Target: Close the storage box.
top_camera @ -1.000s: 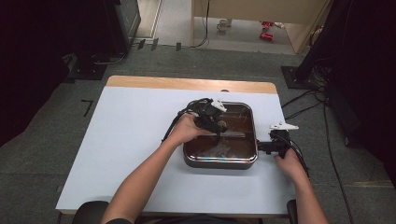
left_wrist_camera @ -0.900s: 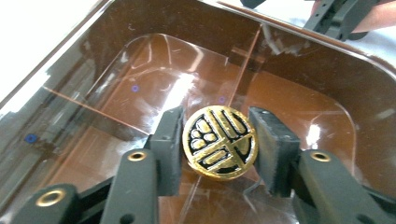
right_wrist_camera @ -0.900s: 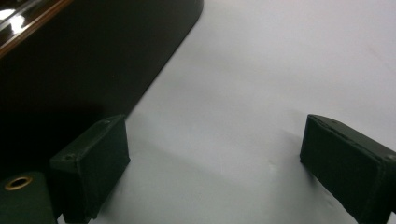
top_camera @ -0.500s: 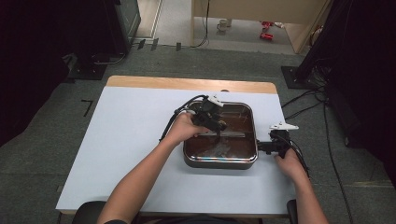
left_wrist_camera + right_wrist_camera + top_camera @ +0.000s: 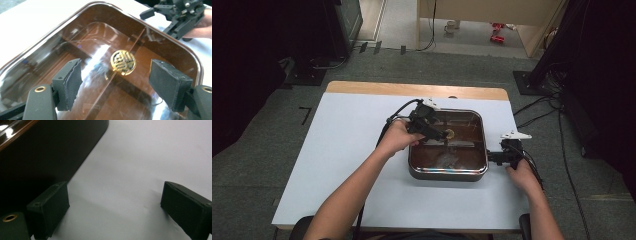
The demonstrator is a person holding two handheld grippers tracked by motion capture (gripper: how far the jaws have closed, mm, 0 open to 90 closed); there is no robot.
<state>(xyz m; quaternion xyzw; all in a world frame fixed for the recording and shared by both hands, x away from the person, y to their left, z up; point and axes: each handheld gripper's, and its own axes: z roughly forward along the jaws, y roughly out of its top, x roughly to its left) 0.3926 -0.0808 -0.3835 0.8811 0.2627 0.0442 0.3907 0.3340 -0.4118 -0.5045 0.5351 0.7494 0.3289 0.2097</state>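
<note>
A square dark pan [image 5: 448, 172] sits on the white table under a brown glass lid [image 5: 82, 37] with a round gold knob [image 5: 450, 133] [image 5: 123, 62] at its middle. My left gripper [image 5: 441, 133] [image 5: 120, 83] hovers over the lid, open, and the knob lies just ahead of the gap between its jaws, untouched. My right gripper [image 5: 492, 157] [image 5: 115, 212] rests low on the table by the pan's right side, open and holding nothing. Its left pad [image 5: 50, 207] is close to the pan's dark wall [image 5: 37, 152]. The right gripper [image 5: 178, 15] also shows beyond the lid's far rim.
The white table [image 5: 347, 150] has wide bare room left of the pan and a strip in front of it. A wooden edge [image 5: 412, 90] runs along the back. Cables [image 5: 537, 117] trail over the floor at the right.
My left gripper has shifted slightly to the left over the lid. The right gripper and the pan have stayed in place.
</note>
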